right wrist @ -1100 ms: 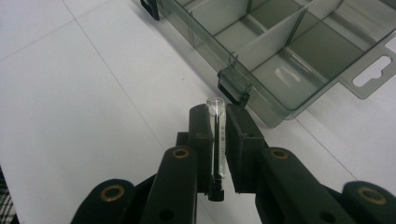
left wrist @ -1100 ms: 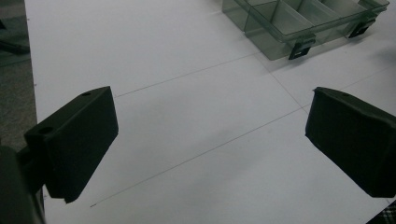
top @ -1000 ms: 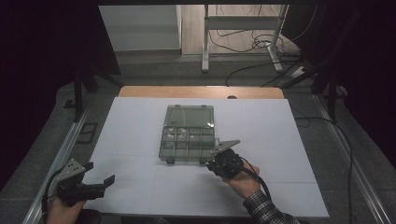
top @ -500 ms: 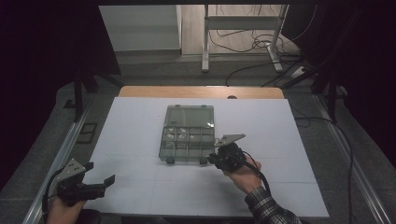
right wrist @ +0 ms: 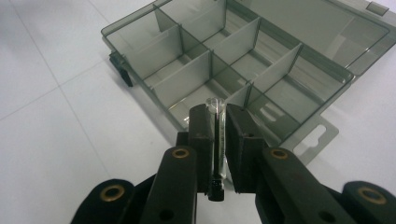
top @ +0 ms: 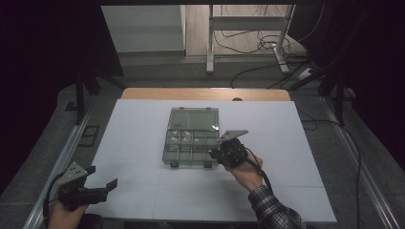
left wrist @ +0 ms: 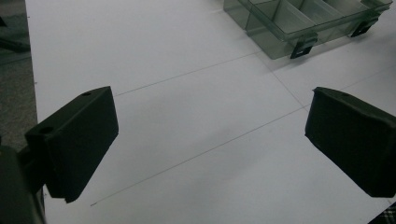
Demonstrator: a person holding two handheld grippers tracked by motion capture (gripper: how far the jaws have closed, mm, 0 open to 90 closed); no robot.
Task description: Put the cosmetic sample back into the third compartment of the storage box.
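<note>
White table (top: pixel 143 143) bears compartment box (top: pixel 191 138), lid (top: pixel 195 118) open.

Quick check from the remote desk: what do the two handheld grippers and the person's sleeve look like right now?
Both the left gripper and the right gripper are black, each topped by a grey three-cornered plate with a black cable trailing back. The fingers are blocky black pads; brass-ringed holes mark the right gripper's linkage. The right sleeve is dark plaid.

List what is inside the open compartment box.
The compartment box holds clear dividers, and the compartments in sight look empty. The right gripper, shut on a thin clear piece at the box's near wall, covers part of one compartment.
</note>
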